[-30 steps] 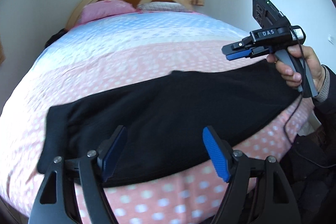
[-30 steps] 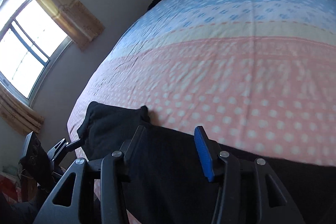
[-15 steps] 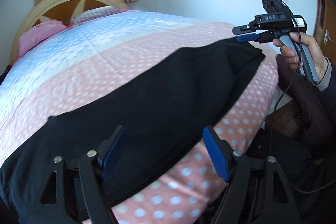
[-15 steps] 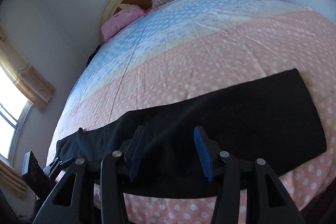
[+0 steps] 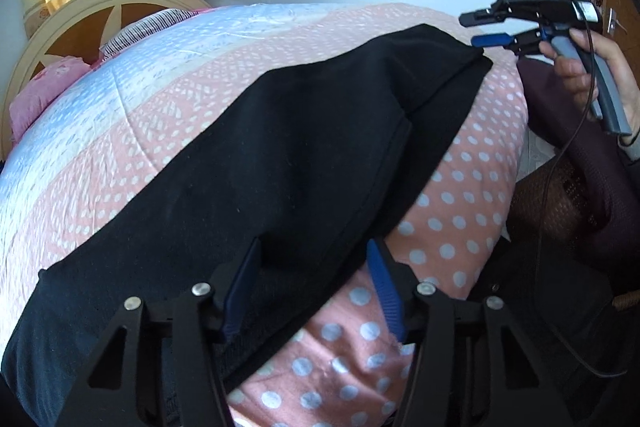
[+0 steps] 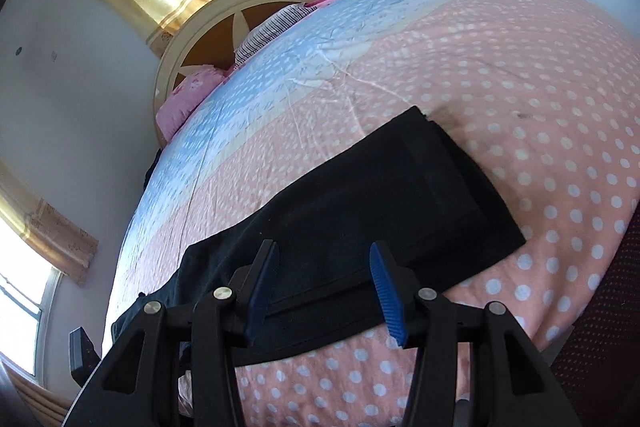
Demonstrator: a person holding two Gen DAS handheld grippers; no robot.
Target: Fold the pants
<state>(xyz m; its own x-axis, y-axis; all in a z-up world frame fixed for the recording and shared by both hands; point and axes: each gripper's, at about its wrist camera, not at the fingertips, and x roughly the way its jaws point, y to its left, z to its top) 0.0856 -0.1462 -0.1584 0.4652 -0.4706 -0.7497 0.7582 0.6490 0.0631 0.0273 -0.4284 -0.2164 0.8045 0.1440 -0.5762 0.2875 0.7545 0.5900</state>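
On the bed, left wrist view: the pants (image 5: 304, 147) are lying in a long black band across the dotted quilt (image 5: 460, 211), near its edge.
Left gripper (image 5: 316, 291): its jaws have just been closing and are standing partly spread, straddling the near hem; the pads are not pressing cloth.
Right gripper (image 5: 486, 29): a hand (image 5: 600, 75) is holding it just off the far end of the pants, jaws apart, nothing between them.
Right wrist view, pants (image 6: 360, 219): they are lying doubled, one leg over the other, layers slightly offset at the end.
Right gripper (image 6: 324, 291): jaws are hanging spread above the cloth, empty.
Handling, judged: the fabric is looking soft, limp and light; layers are likely to slide apart.
Hold, judged: pinching both layers at the end corners is looking best.
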